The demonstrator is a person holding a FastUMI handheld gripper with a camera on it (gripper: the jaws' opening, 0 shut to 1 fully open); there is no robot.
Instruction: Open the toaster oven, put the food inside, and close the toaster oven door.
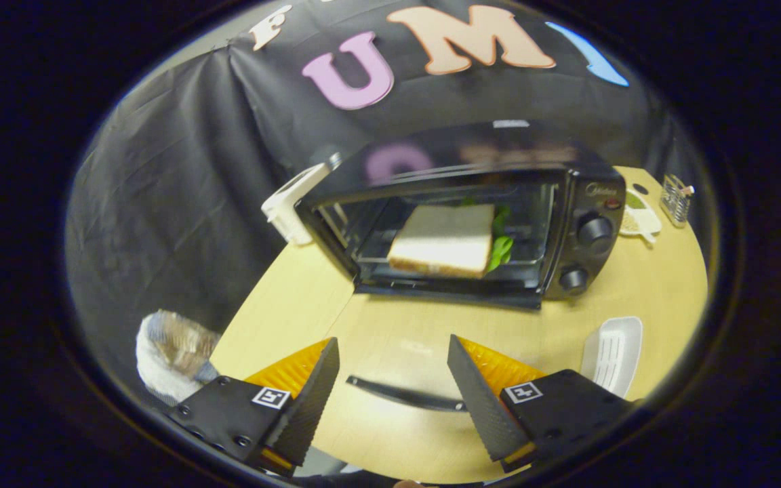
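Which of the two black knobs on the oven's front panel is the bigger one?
The upper black round knob is bigger; the lower black knob beneath it on the black toaster oven is smaller. Gripper fingers open.

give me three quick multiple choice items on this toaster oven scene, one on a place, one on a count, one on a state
1. Where is the sandwich?
A. inside the toaster oven
B. on the table
C. between the fingers

2. How many knobs show on the oven's front?
A. one
B. two
C. four

3. How does the gripper stand?
A. shut on the sandwich
B. shut on nothing
C. open, holding nothing

Answers:
1 A, it lies on the oven's rack, beyond the fingers.
2 B, one knob sits above the other.
3 C, the fingers are spread apart over the table.
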